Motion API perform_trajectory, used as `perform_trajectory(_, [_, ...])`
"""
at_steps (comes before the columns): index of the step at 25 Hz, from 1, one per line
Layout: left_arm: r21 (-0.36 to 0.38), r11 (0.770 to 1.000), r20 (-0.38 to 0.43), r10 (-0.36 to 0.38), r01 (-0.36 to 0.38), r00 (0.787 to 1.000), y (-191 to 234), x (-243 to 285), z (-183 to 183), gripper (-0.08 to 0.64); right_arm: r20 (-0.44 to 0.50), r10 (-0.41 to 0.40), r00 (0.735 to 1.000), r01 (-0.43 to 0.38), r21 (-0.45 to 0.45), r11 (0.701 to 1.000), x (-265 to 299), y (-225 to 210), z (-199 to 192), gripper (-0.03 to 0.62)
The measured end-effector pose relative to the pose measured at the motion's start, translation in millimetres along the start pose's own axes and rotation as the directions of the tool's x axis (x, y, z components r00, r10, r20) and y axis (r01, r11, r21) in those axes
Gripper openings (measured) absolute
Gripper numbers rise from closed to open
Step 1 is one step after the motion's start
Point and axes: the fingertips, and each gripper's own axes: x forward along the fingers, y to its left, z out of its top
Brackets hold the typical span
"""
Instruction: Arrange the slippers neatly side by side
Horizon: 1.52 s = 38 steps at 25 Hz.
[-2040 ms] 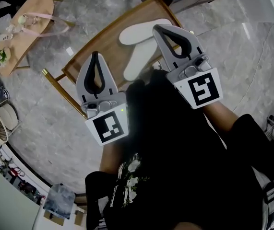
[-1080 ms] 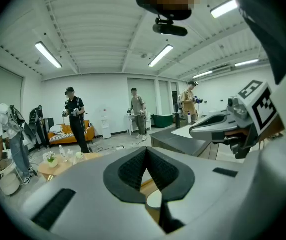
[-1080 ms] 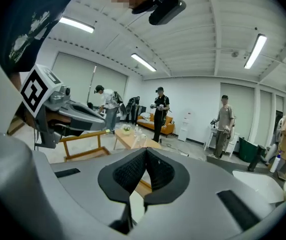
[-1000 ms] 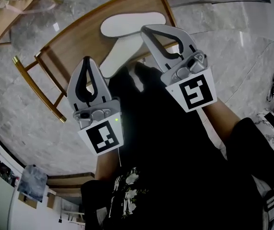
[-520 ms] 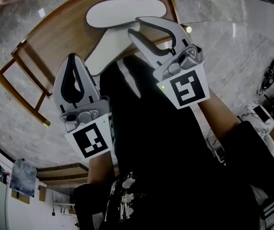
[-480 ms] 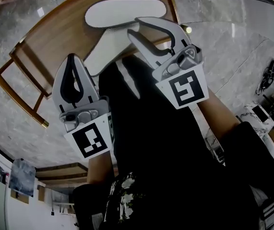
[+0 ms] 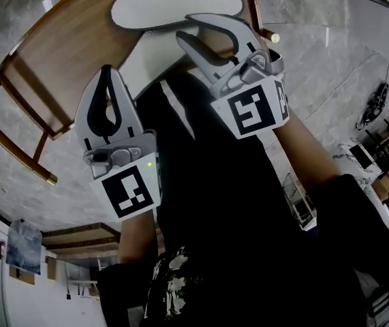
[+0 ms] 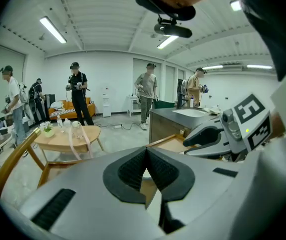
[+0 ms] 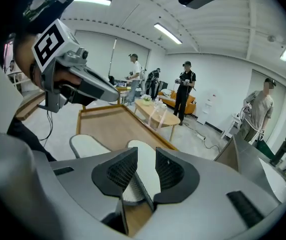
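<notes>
1. Head view: the slippers lie on the wooden counter [image 7: 58, 53] but not yet side by side. The crosswise slipper [image 7: 174, 5] sits near the far rim, and the slanted slipper [image 7: 146, 53] meets it at an angle, partly hidden by dark clothing. The right tool [image 7: 184, 29] hovers over their junction, and the left tool [image 7: 105, 72] is beside the slanted one.
2. Left gripper view: the left tool [image 8: 146, 151] has its pads pressed together on nothing. Shut like this it can only nudge, so a pushed slipper may skid or twist.
3. Right gripper view: the right tool [image 9: 144, 156] has just been opening its jaws, which now stand wide. One slipper [image 9: 144, 181] shows through the gap, untouched, with its mate [image 9: 85, 146] just beside it. Closing so near the mate could catch or drag both, and a thin flat sole may slide out of the pads.
</notes>
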Motion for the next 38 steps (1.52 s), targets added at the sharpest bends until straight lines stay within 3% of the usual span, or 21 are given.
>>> perform_trajectory(5, [-0.024, 1.000, -0.023, -0.012, 0.011, 1.000, -2, 7, -15, 0.002, -0.052, 0.051, 0.997, -0.050, 0.022, 0.998, 13, 8, -24, 0.120])
perform_trajectory(11, [-0.035, 0.999, -0.045, -0.029, 0.027, 0.999, -7, 13, -23, 0.002, -0.124, 0.068, 0.990, -0.079, -0.090, 0.993, 24, 12, -44, 0.121])
perform_trajectory(16, [-0.027, 0.999, -0.061, -0.045, 0.043, 0.997, -7, 14, -30, 0.002, -0.152, 0.091, 0.984, -0.110, -0.117, 0.987, 35, 20, -54, 0.124])
perform_trajectory(24, [-0.030, 0.999, -0.066, -0.038, 0.036, 0.997, -2, 14, -33, 0.002, -0.219, 0.039, 0.975, -0.082, -0.193, 0.978, 47, 21, -70, 0.104])
perform_trajectory(30, [-0.031, 0.999, -0.068, -0.029, 0.027, 0.997, 1, 9, -34, 0.002, -0.202, 0.009, 0.979, -0.042, -0.157, 0.987, 47, 19, -59, 0.075])
perform_trajectory(38, [-0.022, 1.000, -0.045, -0.022, 0.021, 0.999, -1, 3, -26, 0.002, -0.134, 0.007, 0.991, -0.013, -0.044, 0.999, 39, 4, -34, 0.041])
